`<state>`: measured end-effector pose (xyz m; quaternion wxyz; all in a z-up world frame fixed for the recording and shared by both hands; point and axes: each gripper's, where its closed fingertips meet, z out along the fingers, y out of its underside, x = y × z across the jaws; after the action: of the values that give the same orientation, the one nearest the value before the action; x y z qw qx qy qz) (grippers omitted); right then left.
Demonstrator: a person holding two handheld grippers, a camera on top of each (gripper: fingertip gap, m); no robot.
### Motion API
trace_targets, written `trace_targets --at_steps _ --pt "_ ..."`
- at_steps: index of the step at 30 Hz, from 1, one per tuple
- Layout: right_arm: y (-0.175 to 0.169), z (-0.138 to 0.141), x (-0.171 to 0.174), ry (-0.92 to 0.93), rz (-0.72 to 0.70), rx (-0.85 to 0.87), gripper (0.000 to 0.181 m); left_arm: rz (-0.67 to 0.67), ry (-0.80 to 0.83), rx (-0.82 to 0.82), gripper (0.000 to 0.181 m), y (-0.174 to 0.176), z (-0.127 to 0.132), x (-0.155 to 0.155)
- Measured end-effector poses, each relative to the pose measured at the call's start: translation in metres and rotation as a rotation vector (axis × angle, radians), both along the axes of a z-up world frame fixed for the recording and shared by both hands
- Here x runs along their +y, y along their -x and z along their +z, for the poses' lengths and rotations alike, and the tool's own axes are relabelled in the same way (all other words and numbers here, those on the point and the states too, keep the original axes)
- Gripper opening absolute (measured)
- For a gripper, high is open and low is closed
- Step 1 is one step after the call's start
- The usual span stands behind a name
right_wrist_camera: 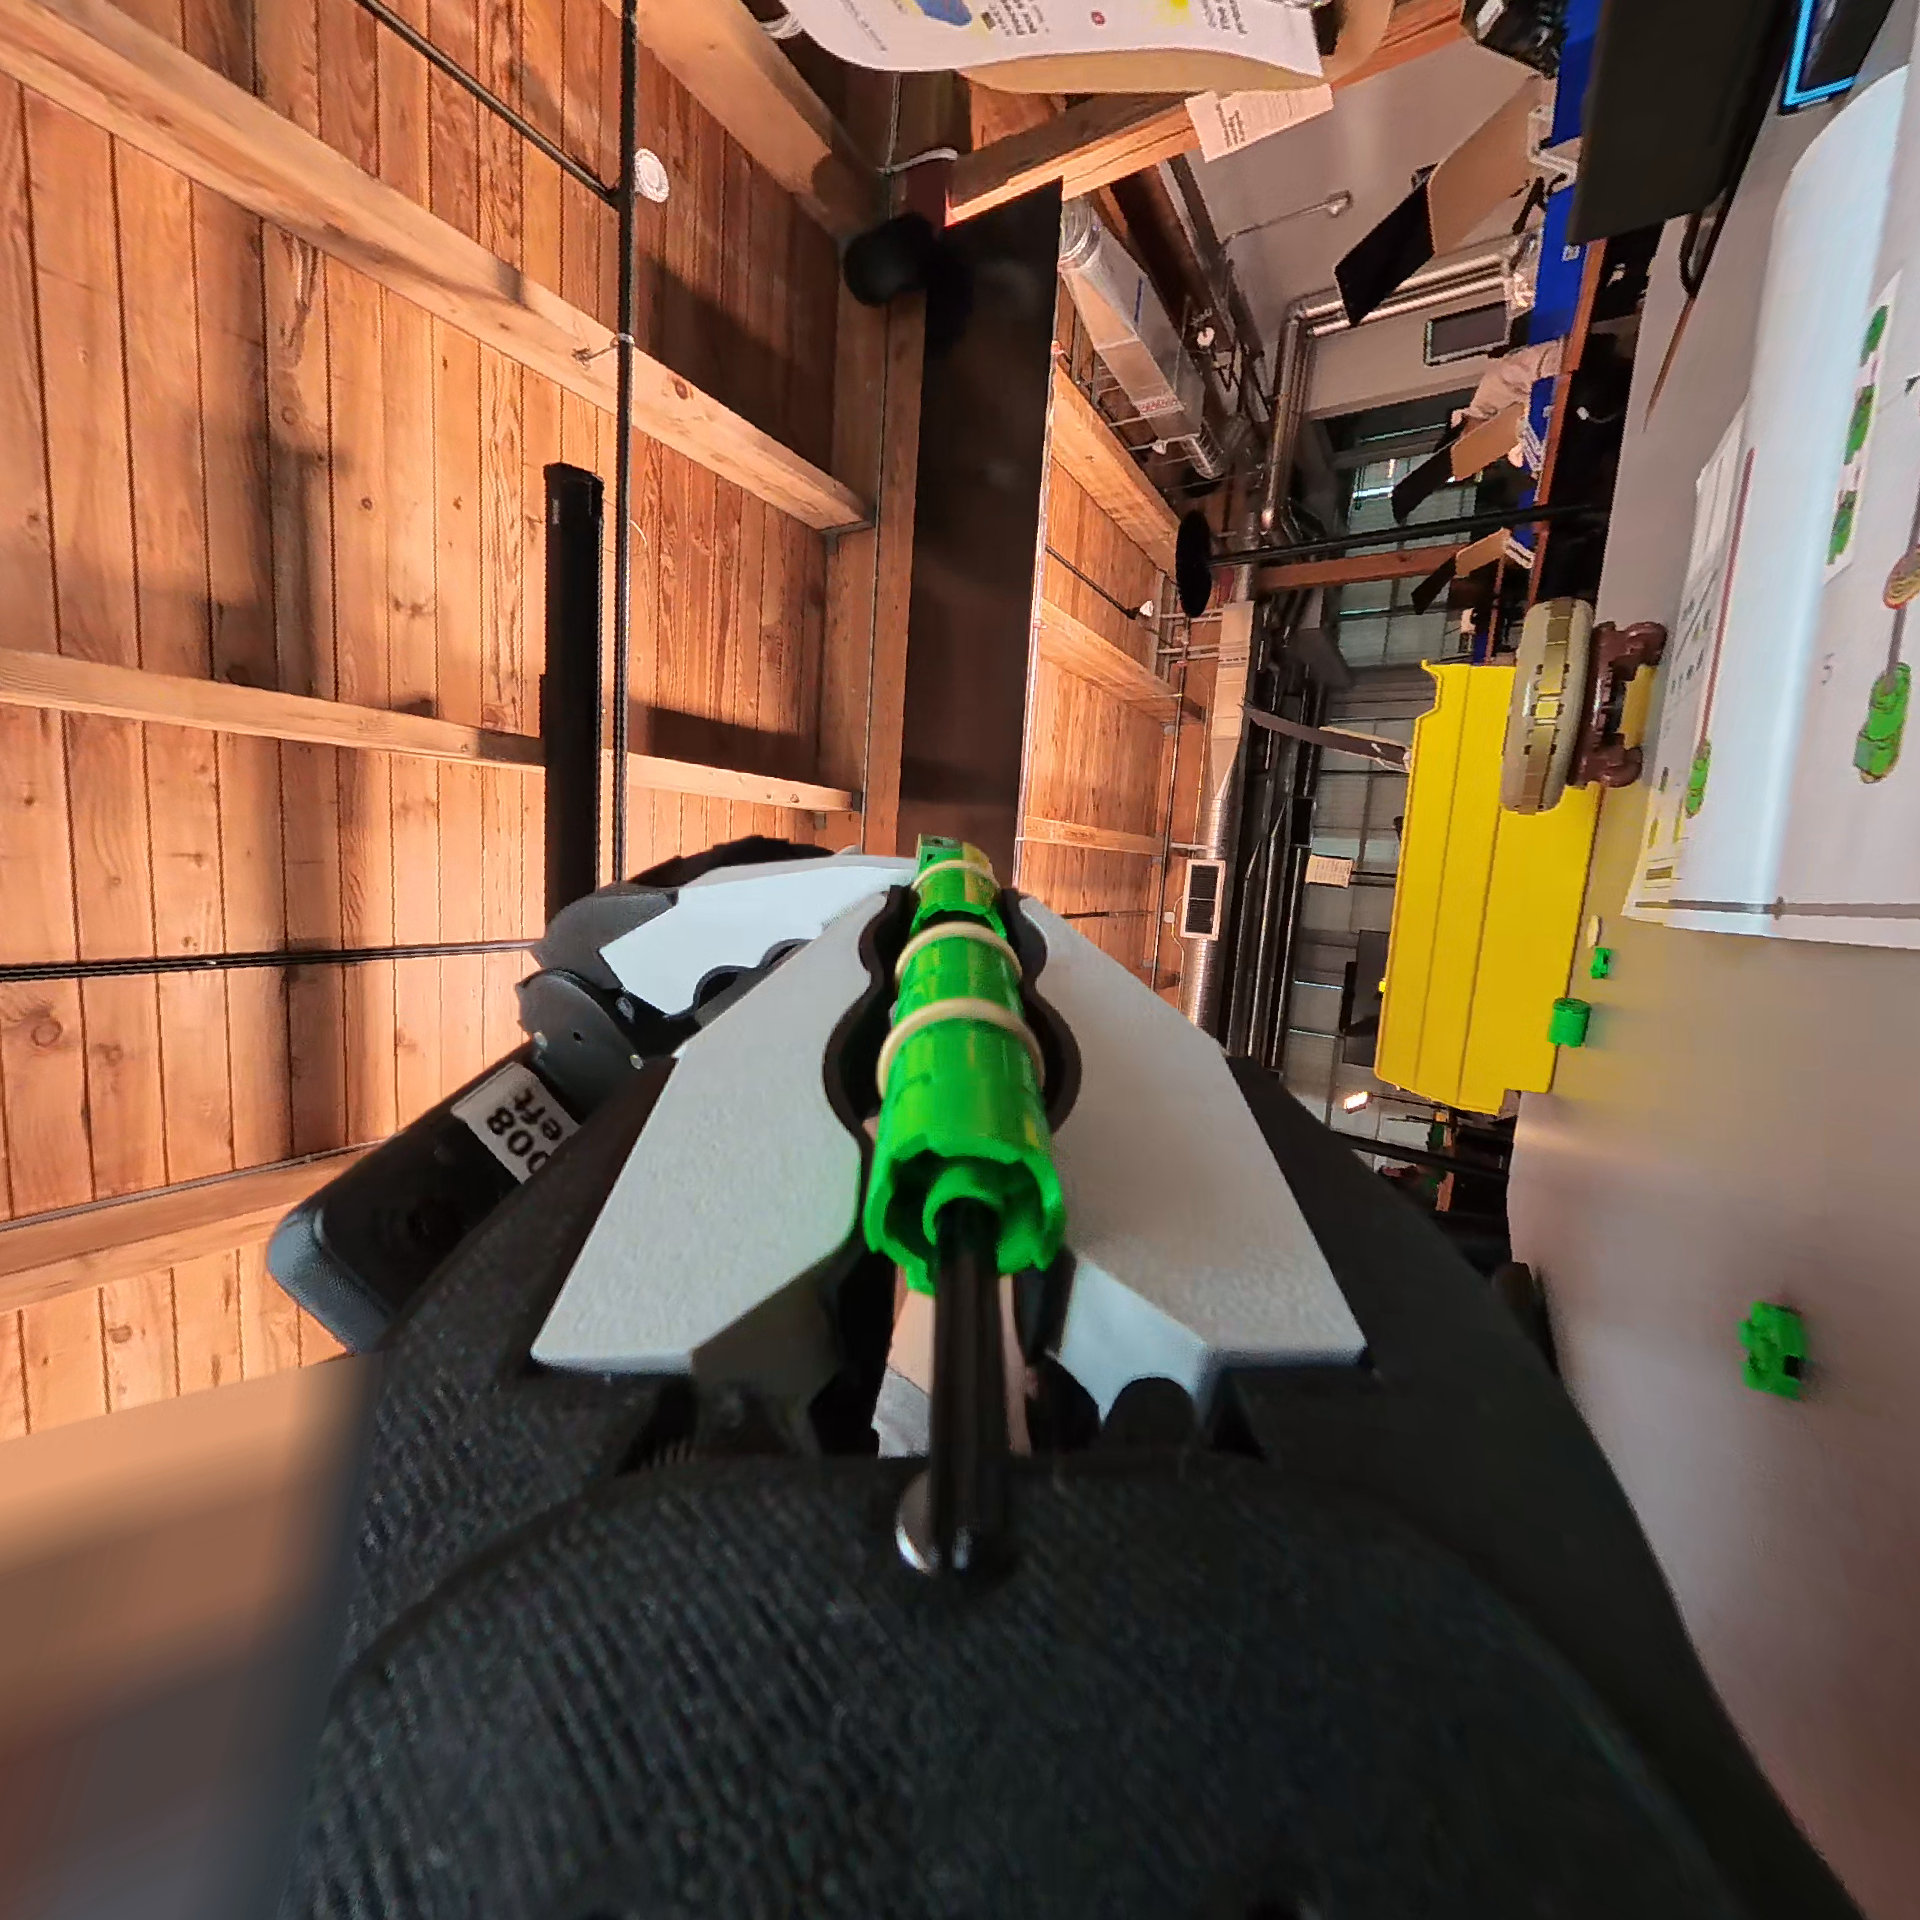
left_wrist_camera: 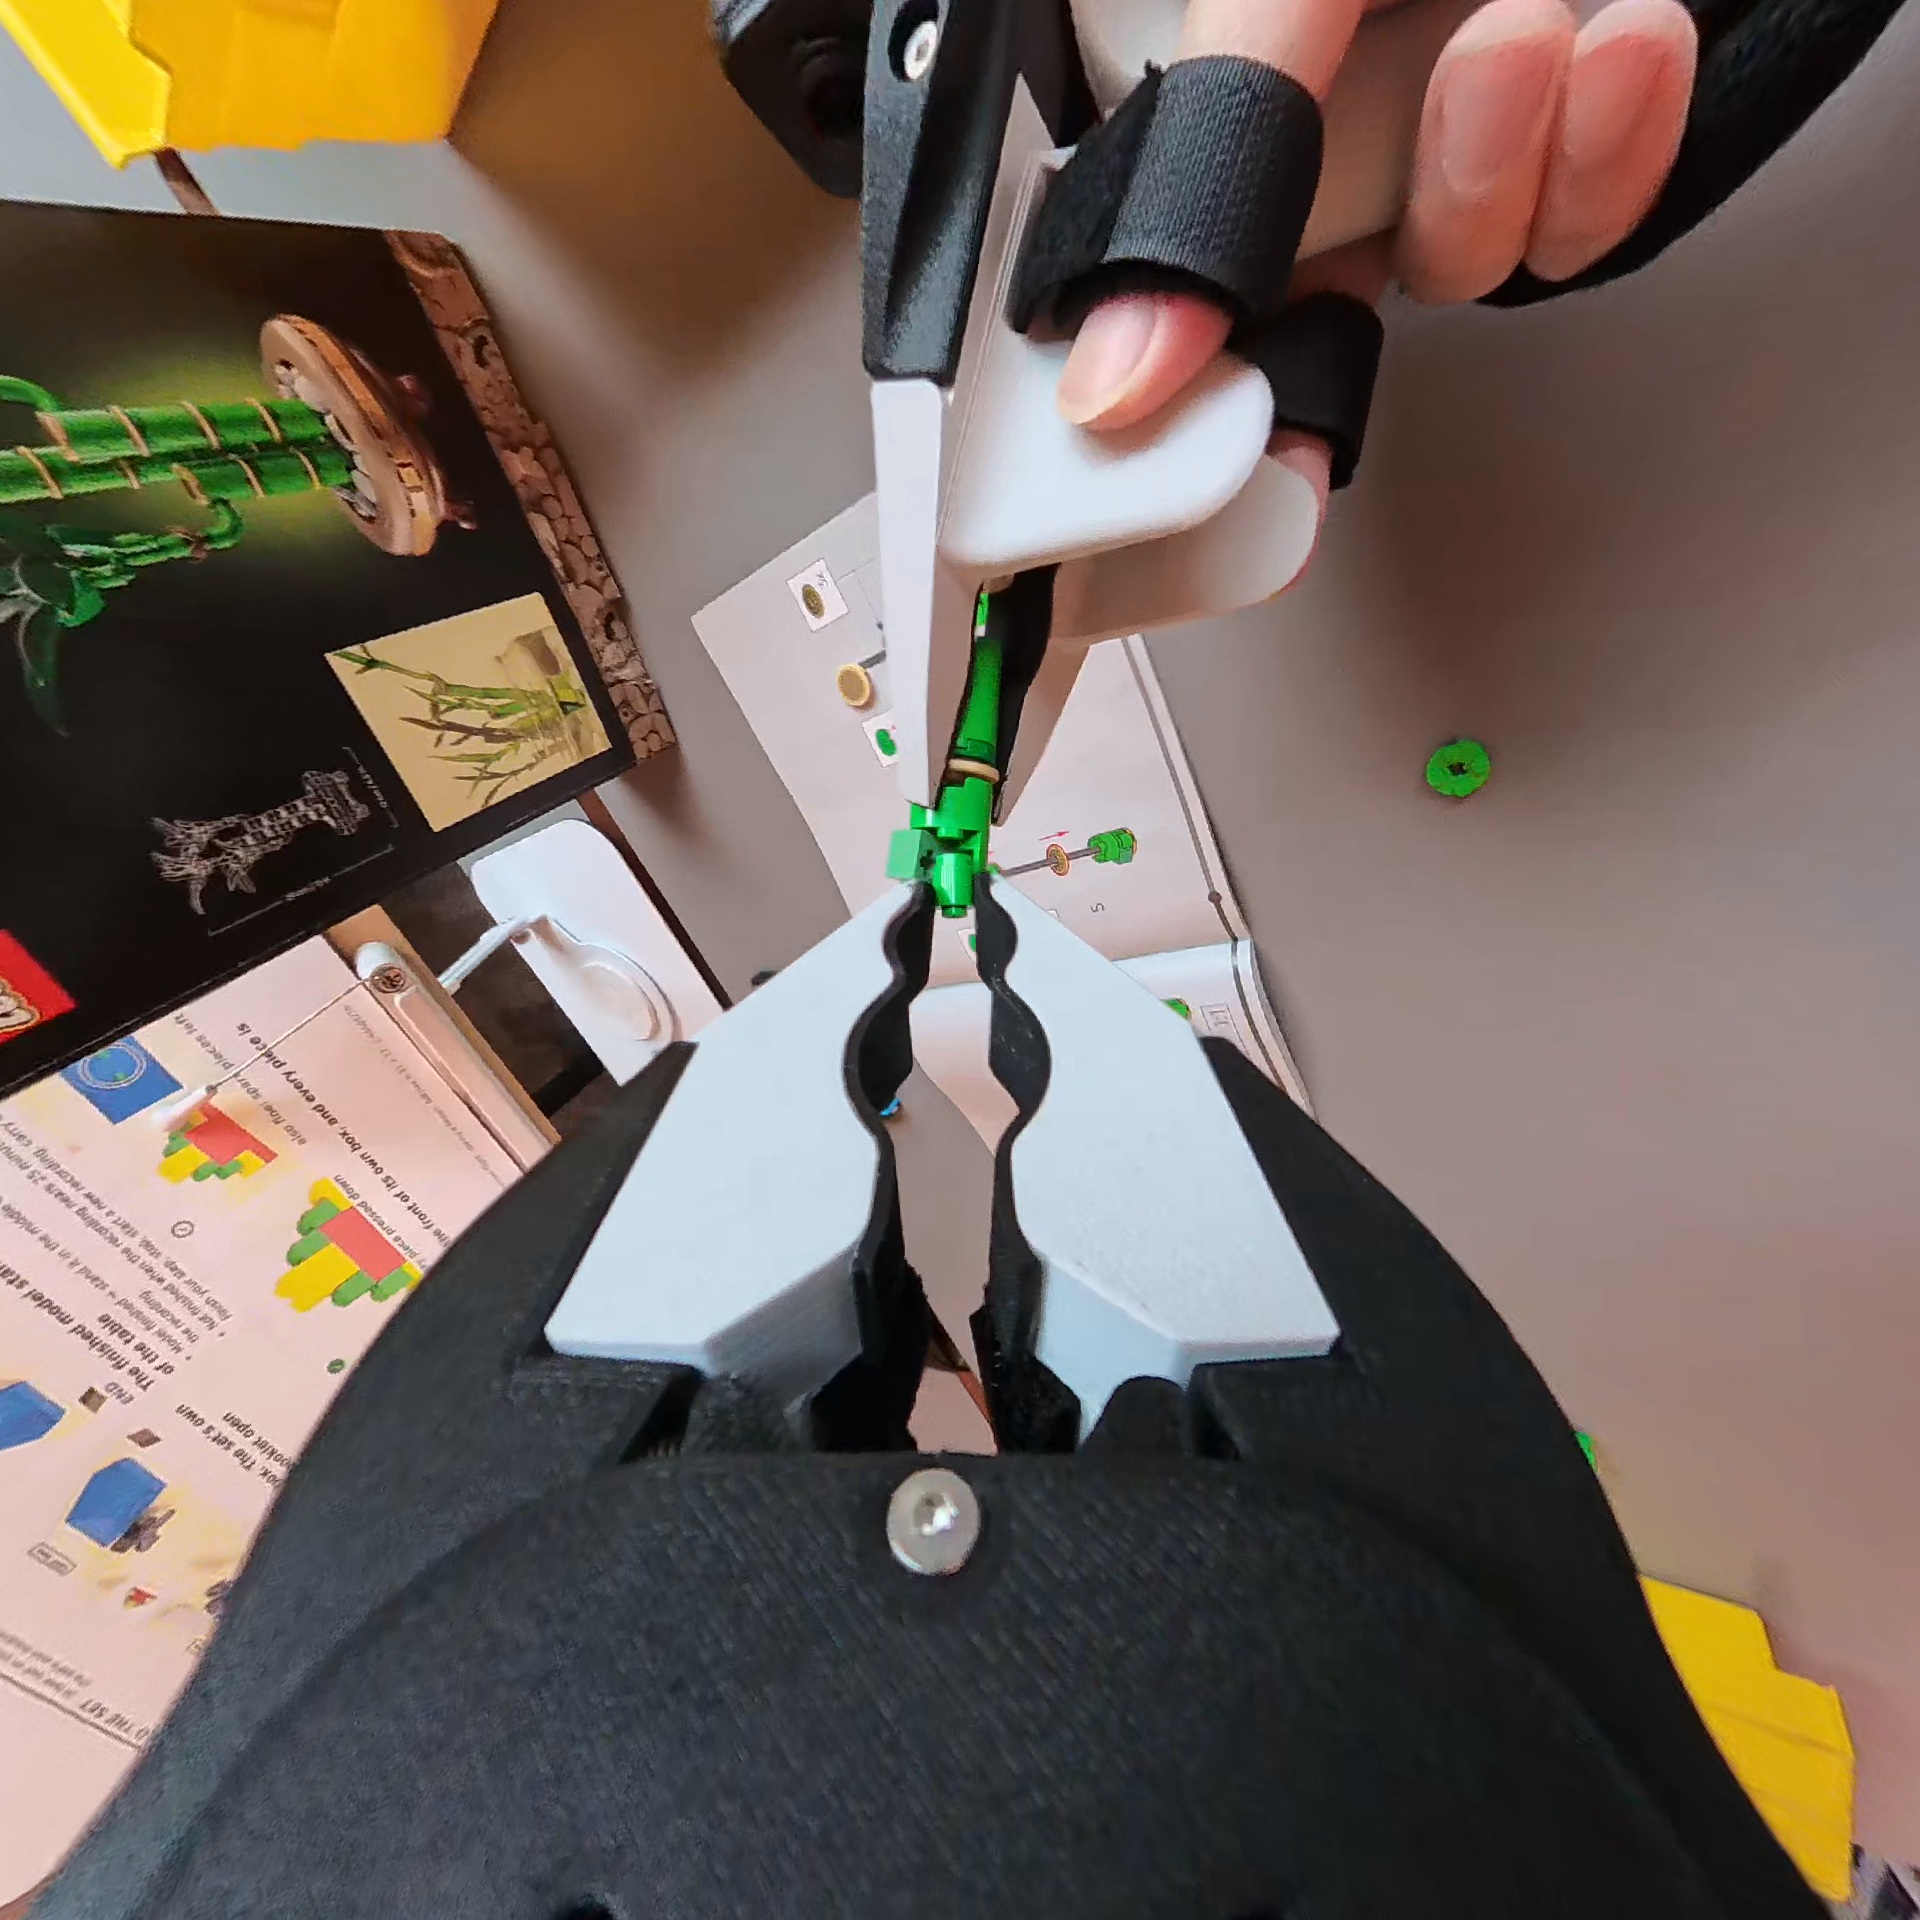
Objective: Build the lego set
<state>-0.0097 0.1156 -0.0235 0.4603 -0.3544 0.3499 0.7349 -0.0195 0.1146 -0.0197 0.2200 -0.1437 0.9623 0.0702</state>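
Observation:
My right gripper (right_wrist_camera: 951, 883) is shut on a green bamboo stalk (right_wrist_camera: 961, 1039) with tan rings, threaded on a black axle (right_wrist_camera: 961, 1382) that sticks back toward the camera. In the left wrist view the right gripper (left_wrist_camera: 961, 800) comes down from above, held by a hand, with the stalk (left_wrist_camera: 977, 707) between its fingers. My left gripper (left_wrist_camera: 951, 899) is shut on a small green piece (left_wrist_camera: 935, 857) and holds it against the stalk's lower end. The two grippers meet tip to tip above the open instruction booklet (left_wrist_camera: 1122, 790).
The set's black box (left_wrist_camera: 260, 520) and a printed leaflet (left_wrist_camera: 208, 1247) lie on the left. A loose green round piece (left_wrist_camera: 1458, 767) lies on the grey table. Two green pieces (right_wrist_camera: 1569, 1020) (right_wrist_camera: 1774, 1348), a round tan and brown base (right_wrist_camera: 1558, 717) and a yellow bin (right_wrist_camera: 1486, 883) show in the right wrist view. The tips of both grippers are at nearly the same place.

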Motion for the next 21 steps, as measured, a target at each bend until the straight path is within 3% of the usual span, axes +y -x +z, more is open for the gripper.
trace_targets --at_steps 21 --pt "-0.0029 -0.0006 0.0 -0.03 0.018 0.064 0.014 0.003 0.066 0.054 0.005 -0.007 0.0041 -0.0035"
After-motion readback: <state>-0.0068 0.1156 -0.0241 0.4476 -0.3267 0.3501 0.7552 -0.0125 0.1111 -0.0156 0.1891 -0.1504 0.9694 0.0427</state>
